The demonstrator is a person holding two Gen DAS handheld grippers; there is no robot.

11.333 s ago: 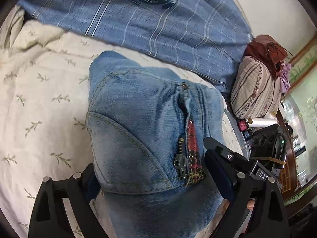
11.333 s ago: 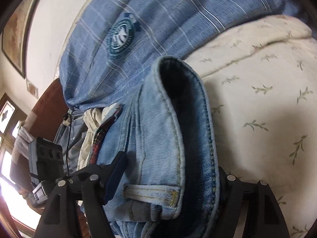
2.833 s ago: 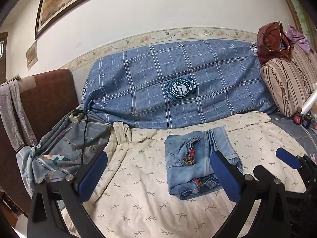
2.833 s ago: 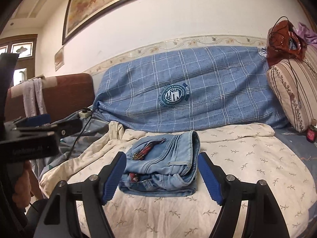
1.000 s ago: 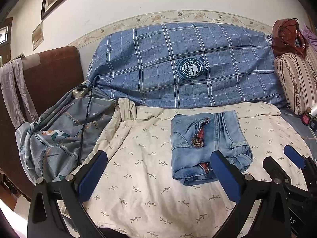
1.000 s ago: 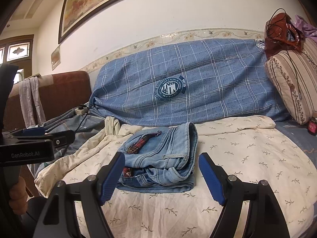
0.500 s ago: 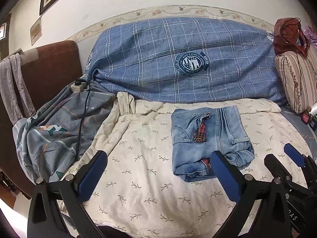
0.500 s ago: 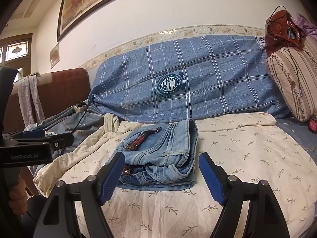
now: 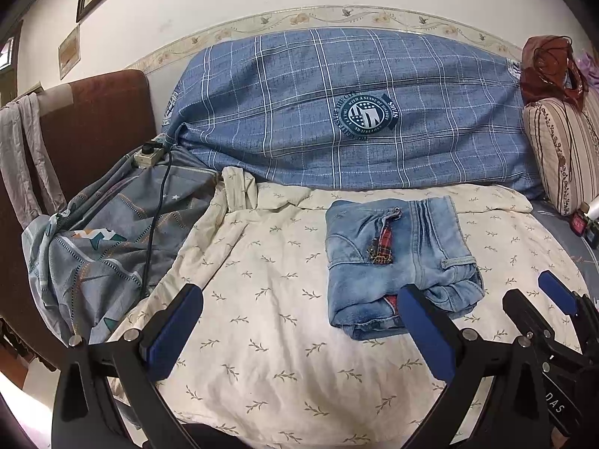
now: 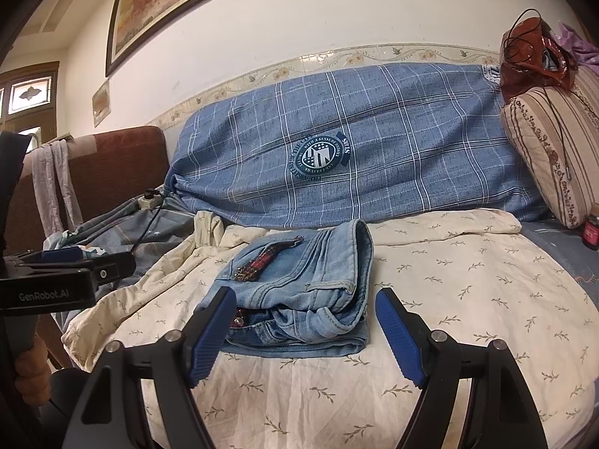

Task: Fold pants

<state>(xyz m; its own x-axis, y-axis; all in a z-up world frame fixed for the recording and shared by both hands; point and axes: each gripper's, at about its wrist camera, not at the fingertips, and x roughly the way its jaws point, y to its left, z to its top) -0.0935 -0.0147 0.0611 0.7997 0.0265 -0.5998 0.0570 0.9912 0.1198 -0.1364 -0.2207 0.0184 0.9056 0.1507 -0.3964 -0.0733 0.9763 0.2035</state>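
You're holding both tools back from the pants (image 9: 397, 262), w/ nothing between either pair of pads. The left tool (image 9: 299, 333) is standing wide open; its blue pads (image 9: 174, 331) are framing bare sheet, and in the left wrist view its right pad is overlapping the near right corner of the denim bundle, though contact can't be judged from that angle. The right tool (image 10: 305, 333) is also standing wide open, its pads framing the near edge of the pants in its own view w/o pressing on them.

The pants are lying folded into a compact, roughly rectangular bundle on the cream leaf-print sheet (image 9: 262, 336), approx. mid-bed, toward the right side in the left wrist view. The fly is facing up, w/ the zipper and a strip of red plaid lining (image 9: 383, 245) showing. The waistband and belt loop (image 10: 329, 286) are sitting on the right side, and loose layers are bunching at the near end.

Behind the pants, a blue plaid cover (image 9: 337, 112) w/ a round emblem is leaning against the wall. A striped pillow (image 10: 550, 157) is standing at the right w/ a reddish-brown bag (image 10: 531, 60) on top. At the left, a grey patterned blanket (image 9: 105, 247) is lying rumpled, w/ a black cord (image 9: 155, 224) running across it.

Your hand (image 10: 32, 378) is showing low at the left edge of the right wrist view, gripping the left tool's handle.
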